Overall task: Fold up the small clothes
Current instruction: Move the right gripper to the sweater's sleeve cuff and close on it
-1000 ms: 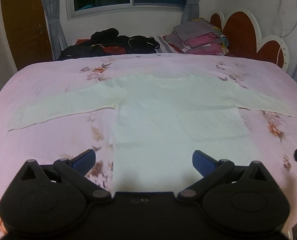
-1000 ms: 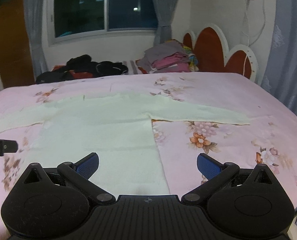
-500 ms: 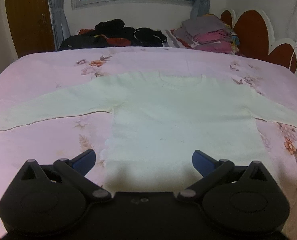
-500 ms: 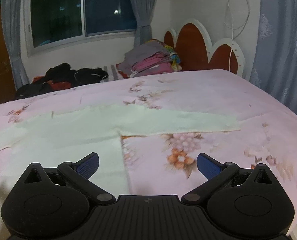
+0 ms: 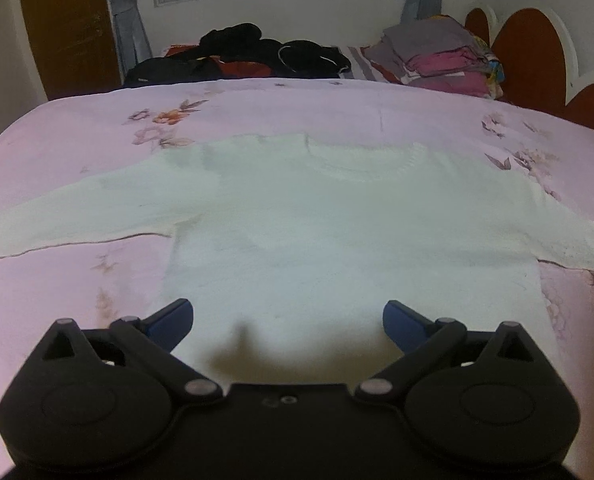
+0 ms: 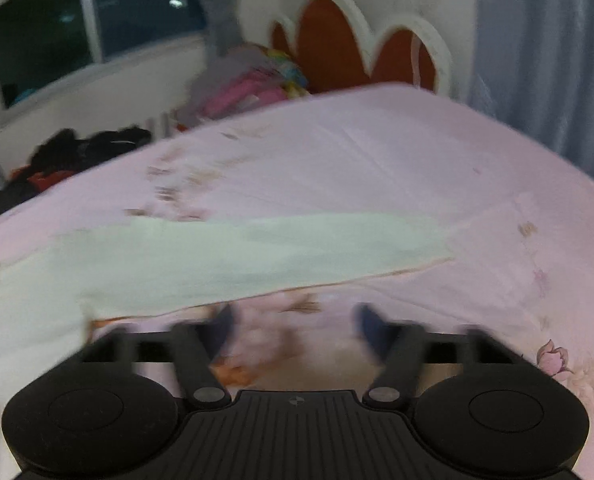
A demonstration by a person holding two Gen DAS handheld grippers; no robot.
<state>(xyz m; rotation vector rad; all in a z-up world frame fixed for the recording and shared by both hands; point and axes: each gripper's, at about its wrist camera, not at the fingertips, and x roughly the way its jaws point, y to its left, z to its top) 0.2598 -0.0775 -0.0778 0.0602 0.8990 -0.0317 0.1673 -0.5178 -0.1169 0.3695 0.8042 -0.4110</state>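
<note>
While the sweater [image 5: 337, 240] lies flat and unfolded on the pink bedspread [image 5: 77, 140]:
Change: right view now blurs and faces the right sleeve [image 6: 257, 256], at 12 o'clock of its fingers; a second ago it faced the hem.
Right gripper [image 6: 293, 332]: jaws narrower than before, apart, empty.
Left gripper [image 5: 285, 320]: spread wide over the hem, empty.
Meaning: sleeve fold likely comes first.

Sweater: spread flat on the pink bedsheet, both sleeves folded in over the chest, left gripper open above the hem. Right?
Not quite. The sleeves are not folded in: the sweater lies with both stretched out sideways. The left wrist view shows this, and the right wrist view shows one sleeve lying out on the bedsheet. The left gripper is open above the hem, as stated.
</note>
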